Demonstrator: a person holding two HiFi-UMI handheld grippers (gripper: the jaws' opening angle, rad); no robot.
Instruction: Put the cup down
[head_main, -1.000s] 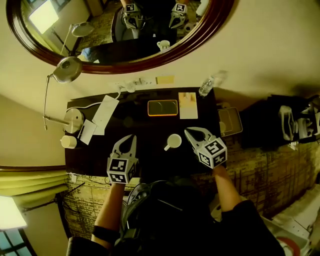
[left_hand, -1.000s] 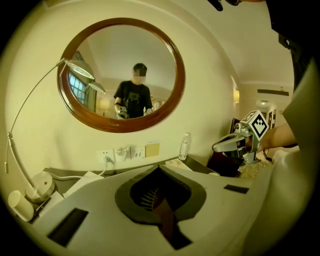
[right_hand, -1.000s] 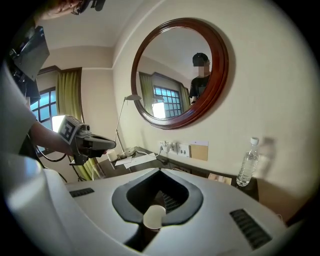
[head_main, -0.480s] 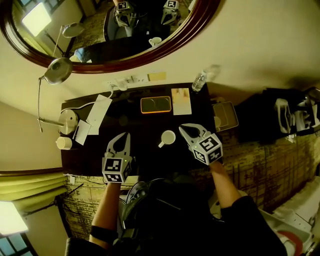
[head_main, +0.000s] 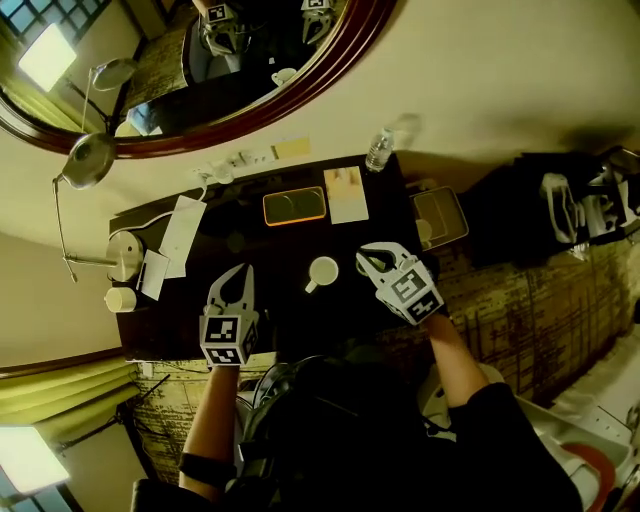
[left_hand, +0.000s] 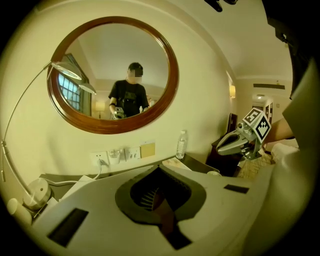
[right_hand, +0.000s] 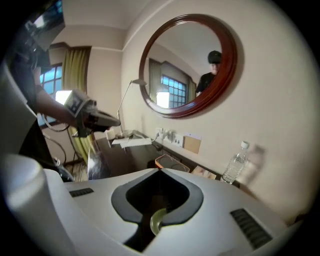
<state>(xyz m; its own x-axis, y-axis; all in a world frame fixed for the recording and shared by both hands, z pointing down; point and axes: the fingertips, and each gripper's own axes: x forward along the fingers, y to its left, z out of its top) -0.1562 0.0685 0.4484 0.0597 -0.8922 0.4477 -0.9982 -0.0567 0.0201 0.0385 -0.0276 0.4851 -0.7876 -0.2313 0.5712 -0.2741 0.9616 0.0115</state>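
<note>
A white cup stands upright on the dark desk, its handle toward the near left. My right gripper hovers just right of the cup, apart from it, jaws shut and empty. The left gripper is left of the cup, farther off, also shut with nothing in it. In the left gripper view my jaws are closed; the right gripper and the cup's rim show at the right. In the right gripper view a pale curved edge shows through the opening under the closed jaws.
At the desk's back lie an orange-rimmed tray, a booklet and a water bottle. Papers, a lamp base and a small pale pot crowd the left end. A lower stand adjoins the right end.
The head view has swung, so everything sits lower left in the picture. The right gripper has rolled a little and stands slightly farther from the cup. The cup and left gripper hold still.
</note>
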